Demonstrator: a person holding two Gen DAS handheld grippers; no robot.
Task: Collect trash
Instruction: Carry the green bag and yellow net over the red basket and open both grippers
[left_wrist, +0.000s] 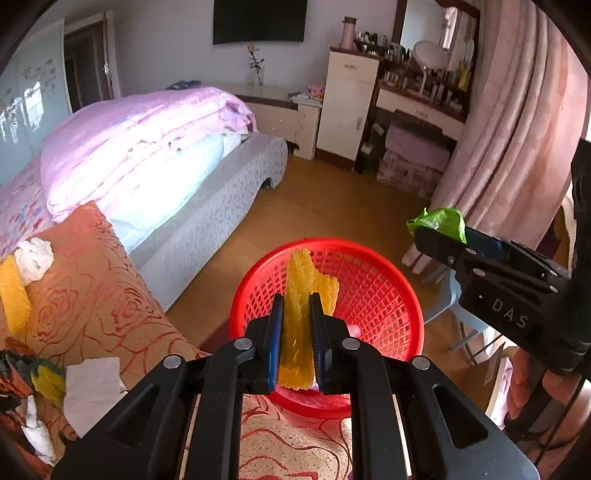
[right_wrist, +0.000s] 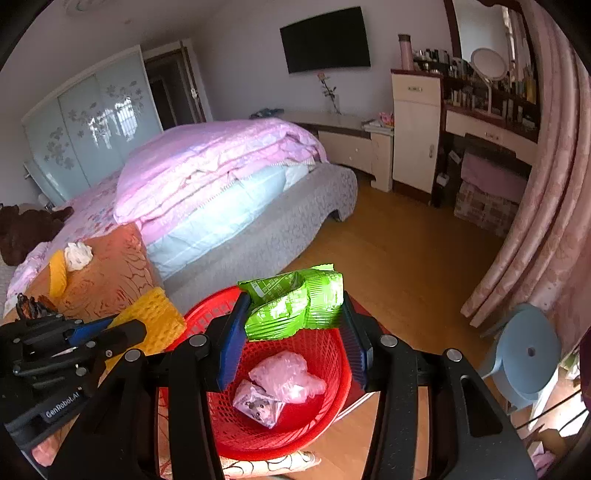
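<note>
Right wrist view: "GenRobot.AI" on left tongs (right_wrist: 110, 328) gripping yellow wrapper (right_wrist: 159, 317).

My left gripper (left_wrist: 297, 325) is matte black plastic: two angular arms with long cut-out slots and round silver pivot pins, ending in blue ribbed pads (left_wrist: 275, 343) on the inner faces of the fingers. My right gripper (right_wrist: 293, 343) is built the same, black linkages, silver pins, blue pads (right_wrist: 231, 345). Seen from the left camera, the right unit's side carries small screws and white letters "DAS"; from the right camera, the left unit's body reads "GenRobot.AI". A bit of bare skin shows on the hand (left_wrist: 524, 384) below the right unit's handle.
</note>
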